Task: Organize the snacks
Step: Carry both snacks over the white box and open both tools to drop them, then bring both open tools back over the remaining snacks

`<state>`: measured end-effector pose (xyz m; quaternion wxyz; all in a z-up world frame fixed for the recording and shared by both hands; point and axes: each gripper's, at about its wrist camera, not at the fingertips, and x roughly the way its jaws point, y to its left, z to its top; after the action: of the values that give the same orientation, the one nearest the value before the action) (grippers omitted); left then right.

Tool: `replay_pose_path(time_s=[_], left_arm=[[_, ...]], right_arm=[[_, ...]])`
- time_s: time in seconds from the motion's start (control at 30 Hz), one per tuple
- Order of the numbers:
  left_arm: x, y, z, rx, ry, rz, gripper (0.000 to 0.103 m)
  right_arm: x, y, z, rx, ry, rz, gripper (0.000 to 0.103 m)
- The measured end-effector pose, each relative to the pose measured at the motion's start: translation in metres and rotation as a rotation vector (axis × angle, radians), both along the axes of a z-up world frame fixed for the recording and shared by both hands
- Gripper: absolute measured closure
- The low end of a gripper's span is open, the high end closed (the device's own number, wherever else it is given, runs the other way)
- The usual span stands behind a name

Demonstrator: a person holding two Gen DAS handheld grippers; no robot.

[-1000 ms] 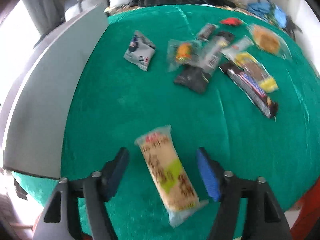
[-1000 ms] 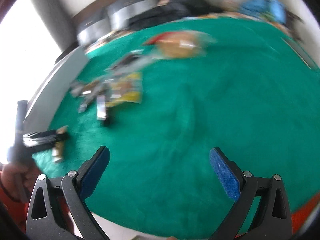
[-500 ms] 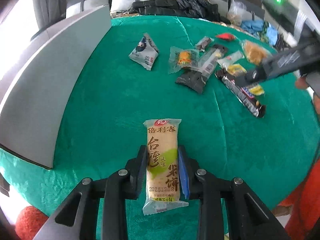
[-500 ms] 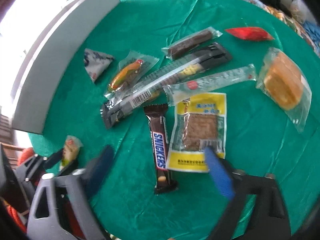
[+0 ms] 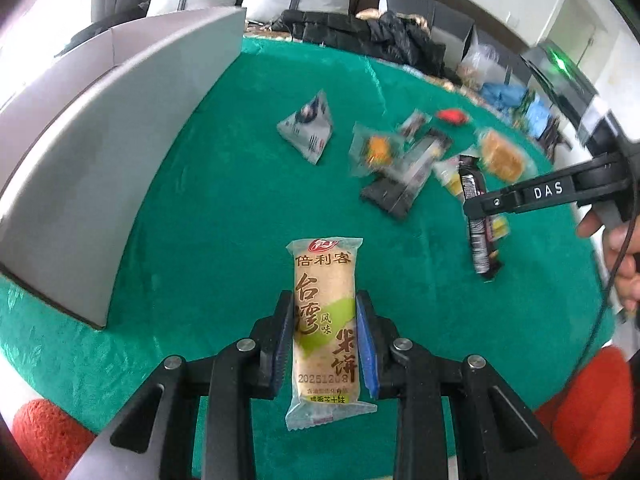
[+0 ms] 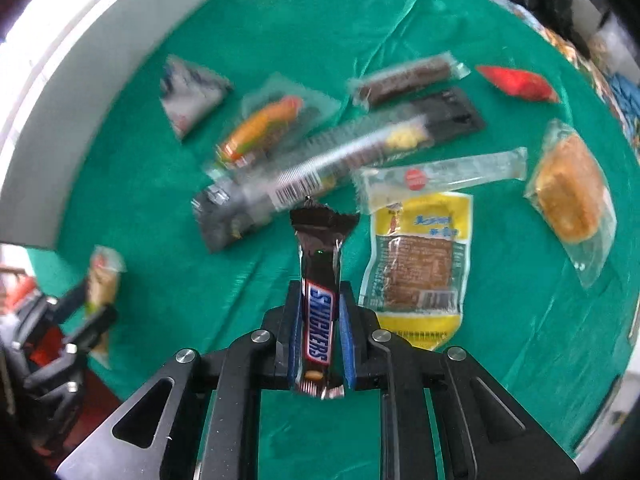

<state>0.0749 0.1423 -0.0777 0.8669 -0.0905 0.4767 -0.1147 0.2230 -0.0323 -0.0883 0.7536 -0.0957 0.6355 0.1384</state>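
1. Left wrist view:
   - Your left gripper (image 5: pixel 325 338) is clamped on the rice cracker pack (image 5: pixel 325 320), gripping the long sides of its near half.
   - The far half of the pack sticks out past the fingertips, over the green cloth (image 5: pixel 224 220).
   - A grey box (image 5: pixel 100 152) stands to the left.
   - The snack pile (image 5: pixel 404 160) lies far right.

2. Right wrist view:
   - Your right gripper (image 6: pixel 321 334) is clamped on the Snickers bar (image 6: pixel 320 304), at the label.
   - The far end of the bar points toward the long clear sleeve (image 6: pixel 320 164), and its near end hangs behind the pads.
   - A yellow packet (image 6: pixel 420 264) lies just to the right.

3. Likely faults from here:
   - Slippery film may let either snack twist or slide if you swing quickly toward the box.
   - Squeezing harder may crush the rice cracker.
   - Both grippers work close together, so converging paths may cause a collision.
   - A low pass may snag the protruding bar end on the pile.
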Motion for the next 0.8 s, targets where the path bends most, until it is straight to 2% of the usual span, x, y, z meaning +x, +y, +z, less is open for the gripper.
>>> replay_pose_path(time_s=[0.1, 0.2, 0.33, 0.4, 0.5, 0.53, 0.57, 0.6, 0.63, 0.67, 0.73, 0.8], left_arm=[[-0.004, 0.019, 0.035, -0.115, -0.035, 0.024, 0.074], [0.002, 0.057, 0.079, -0.132, -0.105, 0.083, 0.074], [0.014, 0.129, 0.123, -0.014, -0.175, 0.213, 0.074], [0.023, 0.164, 0.13, 0.029, -0.168, 0.278, 0.074], [0.039, 0.201, 0.128, 0.134, -0.136, 0.329, 0.074], [0.048, 0.211, 0.12, 0.181, -0.095, 0.334, 0.074], [0.053, 0.215, 0.113, 0.205, -0.066, 0.342, 0.069], [0.059, 0.221, 0.104, 0.225, -0.035, 0.351, 0.061], [0.062, 0.222, 0.095, 0.241, -0.01, 0.359, 0.039], [0.064, 0.223, 0.088, 0.265, 0.005, 0.375, 0.02], [0.052, 0.227, 0.089, 0.305, -0.026, 0.408, 0.012], [0.045, 0.223, 0.094, 0.301, -0.067, 0.421, 0.012]], right_arm=[[-0.006, -0.005, 0.03, 0.059, -0.023, -0.008, 0.086], [-0.008, 0.015, 0.077, 0.169, -0.089, 0.032, 0.086], [0.0, 0.068, 0.142, 0.342, -0.182, 0.1, 0.086], [0.001, 0.108, 0.168, 0.43, -0.198, 0.152, 0.086], [0.004, 0.17, 0.178, 0.479, -0.171, 0.21, 0.086], [0.008, 0.188, 0.174, 0.485, -0.158, 0.221, 0.085], [0.013, 0.211, 0.166, 0.492, -0.136, 0.224, 0.082], [0.017, 0.227, 0.157, 0.488, -0.118, 0.221, 0.072], [0.021, 0.24, 0.15, 0.468, -0.123, 0.212, 0.062], [0.026, 0.244, 0.144, 0.441, -0.148, 0.199, 0.047], [0.023, 0.235, 0.148, 0.446, -0.209, 0.174, 0.045], [0.02, 0.2, 0.146, 0.475, -0.257, 0.145, 0.034]])
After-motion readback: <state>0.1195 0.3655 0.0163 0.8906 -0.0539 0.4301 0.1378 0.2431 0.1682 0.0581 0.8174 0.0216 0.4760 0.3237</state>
